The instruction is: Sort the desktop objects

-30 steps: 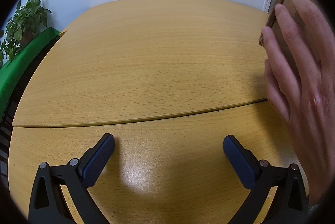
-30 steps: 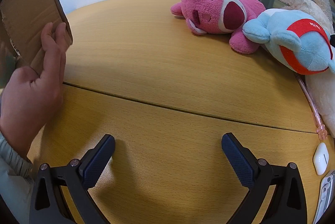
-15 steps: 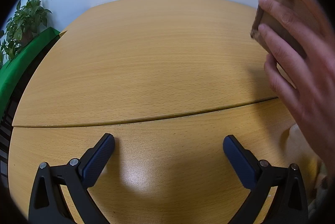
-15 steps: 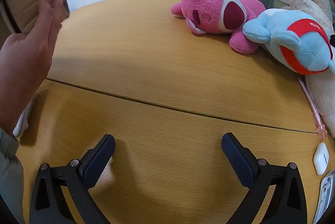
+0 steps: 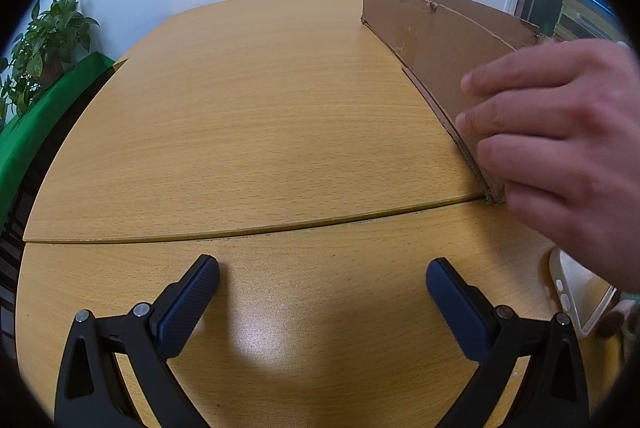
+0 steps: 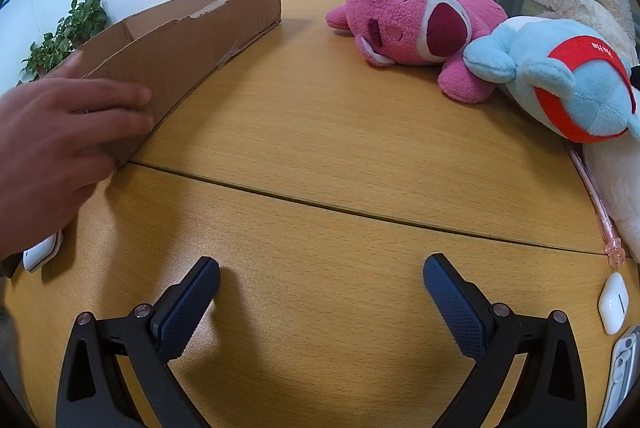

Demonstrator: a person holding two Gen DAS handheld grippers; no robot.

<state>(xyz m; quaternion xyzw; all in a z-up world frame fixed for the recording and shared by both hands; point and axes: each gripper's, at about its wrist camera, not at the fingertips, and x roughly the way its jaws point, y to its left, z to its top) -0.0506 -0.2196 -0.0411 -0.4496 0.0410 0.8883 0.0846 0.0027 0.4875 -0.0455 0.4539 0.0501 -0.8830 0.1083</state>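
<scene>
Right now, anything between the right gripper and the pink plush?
No. In the right wrist view, only bare table with its seam lies between the open right gripper and the pink plush.

Both cams sat low over the counter (image 5: 260,132), each peeking forward between its own wide-apart jaws toward the white wall. Left one faced the plant (image 5: 44,40) side, right one the pink plush (image 6: 412,24) side. Both caught the cardboard box (image 5: 436,40) and the bare hand (image 6: 52,144) on it, from opposite sides.
</scene>
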